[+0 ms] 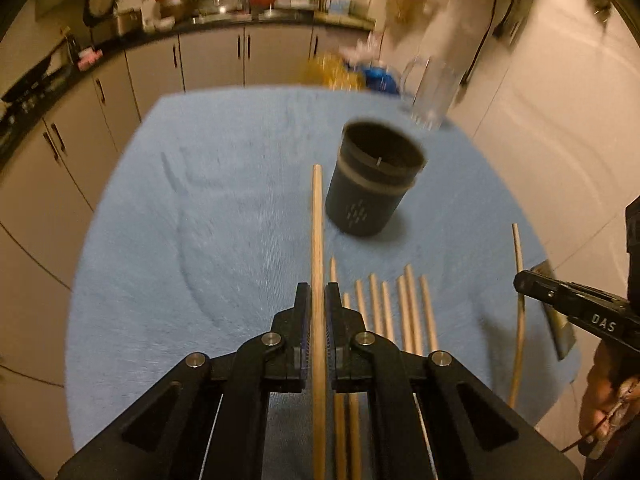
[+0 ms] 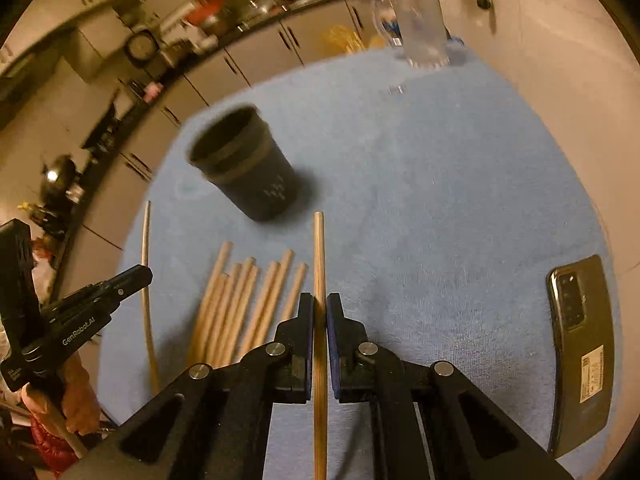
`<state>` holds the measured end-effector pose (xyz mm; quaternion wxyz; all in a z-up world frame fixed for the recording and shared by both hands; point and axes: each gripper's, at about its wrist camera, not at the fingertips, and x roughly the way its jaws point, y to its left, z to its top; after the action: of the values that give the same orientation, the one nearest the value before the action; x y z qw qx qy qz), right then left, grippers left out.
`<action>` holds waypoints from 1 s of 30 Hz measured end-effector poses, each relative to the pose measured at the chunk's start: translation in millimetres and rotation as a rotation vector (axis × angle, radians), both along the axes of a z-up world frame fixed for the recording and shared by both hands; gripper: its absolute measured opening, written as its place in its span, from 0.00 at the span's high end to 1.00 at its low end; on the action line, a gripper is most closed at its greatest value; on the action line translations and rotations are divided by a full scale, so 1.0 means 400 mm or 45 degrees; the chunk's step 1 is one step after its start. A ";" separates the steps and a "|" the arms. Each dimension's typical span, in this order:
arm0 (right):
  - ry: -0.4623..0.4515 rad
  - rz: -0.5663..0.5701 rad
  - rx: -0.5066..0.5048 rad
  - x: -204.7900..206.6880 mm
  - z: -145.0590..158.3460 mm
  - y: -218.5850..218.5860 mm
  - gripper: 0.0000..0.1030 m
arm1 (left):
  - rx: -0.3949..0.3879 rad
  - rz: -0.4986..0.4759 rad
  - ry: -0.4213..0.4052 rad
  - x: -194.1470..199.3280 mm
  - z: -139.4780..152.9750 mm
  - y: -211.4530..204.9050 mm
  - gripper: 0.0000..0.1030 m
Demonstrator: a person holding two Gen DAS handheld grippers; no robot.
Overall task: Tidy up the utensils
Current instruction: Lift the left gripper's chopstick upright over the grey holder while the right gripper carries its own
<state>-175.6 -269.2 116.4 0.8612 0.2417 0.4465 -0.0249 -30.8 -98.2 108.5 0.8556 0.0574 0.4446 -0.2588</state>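
Both claws grip one smooth wooden chopstick each: left gripper [image 1: 318, 300], right gripper [image 2: 319, 310]. Round loose chopsticks [image 1: 396, 312] lie on the nubby blue cloth [image 1: 180, 240]; the dark ribbed cup [image 1: 370, 184] stands at one o'clock.

Covering: blue towel [image 2: 440, 200] spread over the table.
Glass mug: clear glass mug [image 1: 430, 94], upright, far right corner of towel.
Phone: dark phone [image 2: 580, 356], face down, right edge.
Background: kitchen counter [image 1: 224, 20], cluttered.

Tan chopsticks [image 1: 404, 312], dark cup [image 1: 374, 178], blue cloth [image 1: 200, 240].
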 end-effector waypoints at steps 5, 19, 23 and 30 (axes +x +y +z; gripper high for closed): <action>-0.168 0.002 -0.049 -0.045 0.071 0.038 0.93 | -0.037 -0.002 -0.111 -0.045 0.078 0.018 0.94; -0.352 -0.003 -0.077 -0.104 0.167 0.040 0.93 | -0.080 -0.015 -0.226 -0.124 0.150 0.047 0.94; -0.379 -0.006 -0.084 -0.102 0.178 0.039 0.93 | -0.089 -0.013 -0.237 -0.124 0.163 0.047 0.94; -0.416 -0.020 -0.084 -0.089 0.211 0.030 0.93 | -0.101 -0.022 -0.256 -0.115 0.182 0.031 0.94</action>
<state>-211.2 -257.2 200.7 0.9295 0.2177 0.2976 -0.0065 -76.7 -85.9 181.2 0.8952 0.0528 0.3455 -0.2765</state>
